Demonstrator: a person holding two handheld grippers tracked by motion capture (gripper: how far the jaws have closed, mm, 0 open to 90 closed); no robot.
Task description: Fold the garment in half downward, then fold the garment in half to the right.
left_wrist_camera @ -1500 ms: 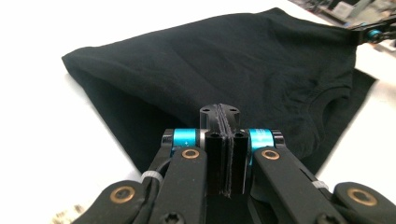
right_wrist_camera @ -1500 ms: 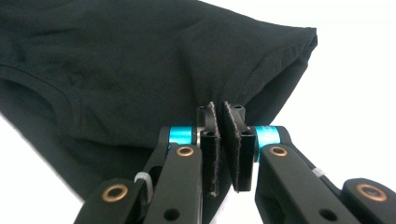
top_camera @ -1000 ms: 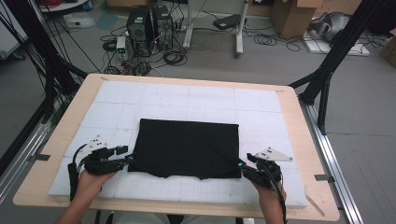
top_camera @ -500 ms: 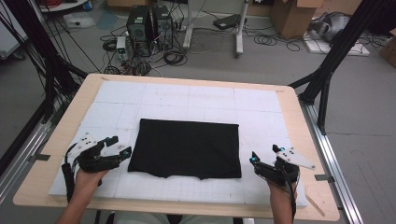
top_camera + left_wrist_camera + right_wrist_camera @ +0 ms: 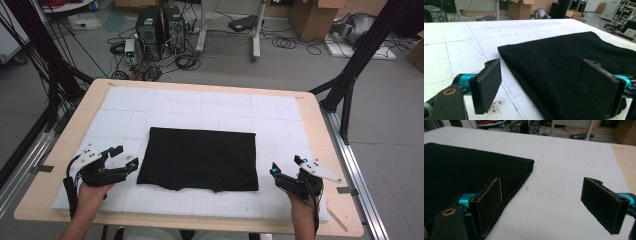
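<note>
Black cloth (image 5: 200, 159) between open claws

Black cloth (image 5: 574, 65) cut off at right edge, left gripper view; extent unclear.

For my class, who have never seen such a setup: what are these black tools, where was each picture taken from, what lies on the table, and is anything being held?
A person sits at a table with a hand-held clamp tool in each hand: the left gripper and the right gripper. The high view looks down from above the person's side. The other two pictures come from small cameras riding on the grippers, looking along their own black jaws. On the white mat lies a folded black cloth. Nothing is held: both grippers' jaws have just been opening and stand wide apart. The left gripper view shows the cloth's edge beyond open jaws; the right gripper view shows its other edge.
</note>
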